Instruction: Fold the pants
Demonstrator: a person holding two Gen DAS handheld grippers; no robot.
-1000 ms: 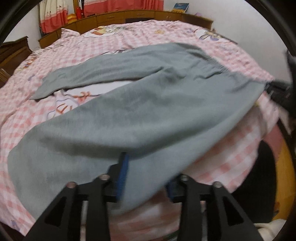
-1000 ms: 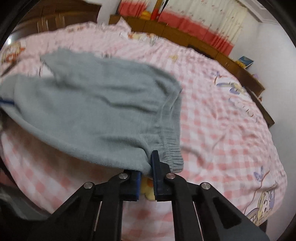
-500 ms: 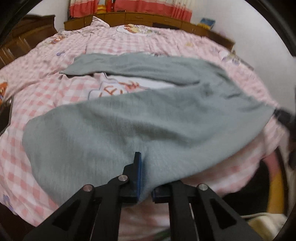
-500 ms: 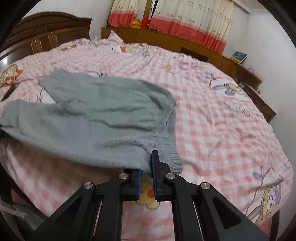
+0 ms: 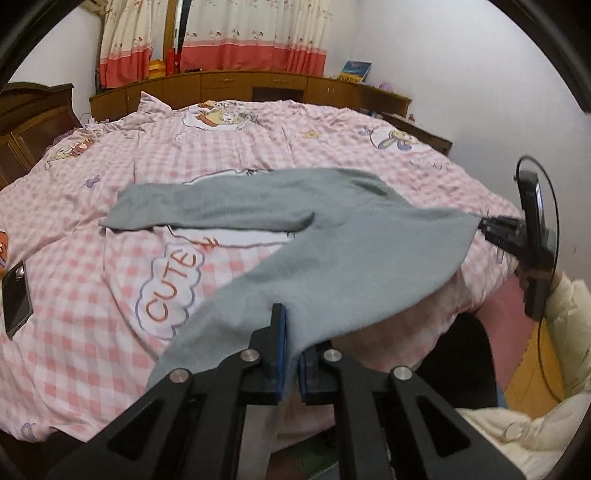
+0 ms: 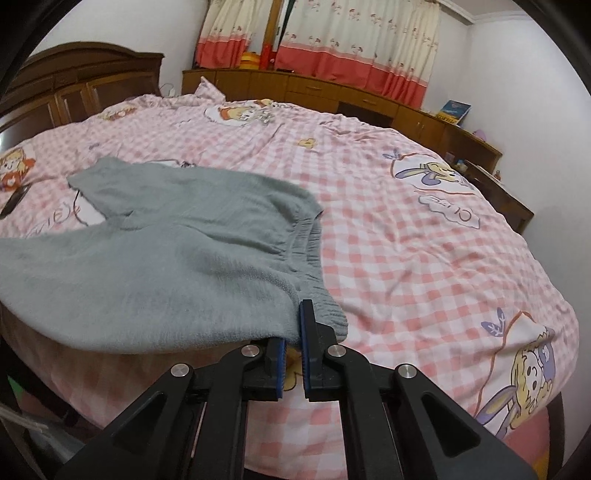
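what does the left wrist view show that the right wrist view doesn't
Only the left wrist view shows the left gripper shut on the near leg of the grey pants, the right gripper seen from the side at the waist corner, a cream sleeve, and the whole black phone lying flat on the bed.

Only the right wrist view shows the elastic waistband close up, pinched in the right gripper, and the dark wooden wardrobe.

Both show the pants, the pink checked bedspread, the wooden cabinets and curtains.
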